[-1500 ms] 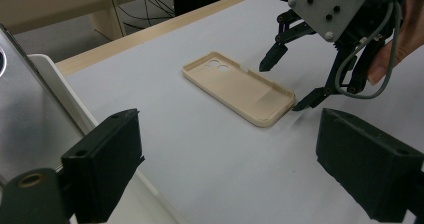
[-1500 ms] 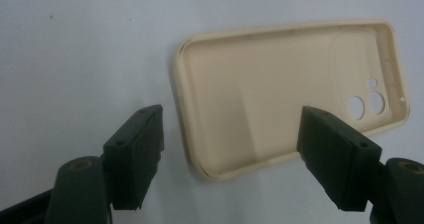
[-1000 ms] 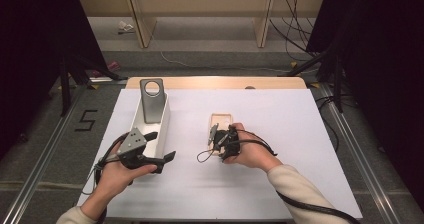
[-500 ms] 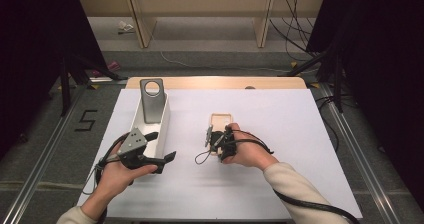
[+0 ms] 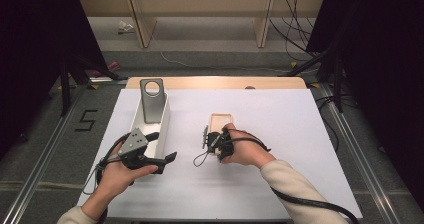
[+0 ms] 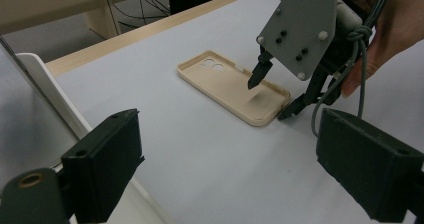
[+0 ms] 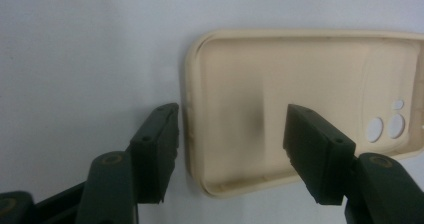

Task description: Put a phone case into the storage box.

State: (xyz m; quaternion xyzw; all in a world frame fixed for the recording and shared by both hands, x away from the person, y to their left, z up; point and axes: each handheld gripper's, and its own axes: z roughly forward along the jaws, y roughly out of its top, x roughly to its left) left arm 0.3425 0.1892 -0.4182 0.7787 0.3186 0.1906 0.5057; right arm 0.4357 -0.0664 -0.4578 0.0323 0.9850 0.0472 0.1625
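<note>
Beige phone case [image 7: 300, 109] lies open side up on the white table cover [image 5: 300, 134], near the middle, well apart from the white tray [image 5: 150, 126] at the left. Right gripper [image 7: 230, 144] straddles the case's near end wall — one jaw outside on the cover, one inside — jaws have just been closing, pads look not yet pressing, though contact is hard to judge. Left gripper [image 6: 225, 174] sits by the tray, jaws wide, nothing between them.
</note>
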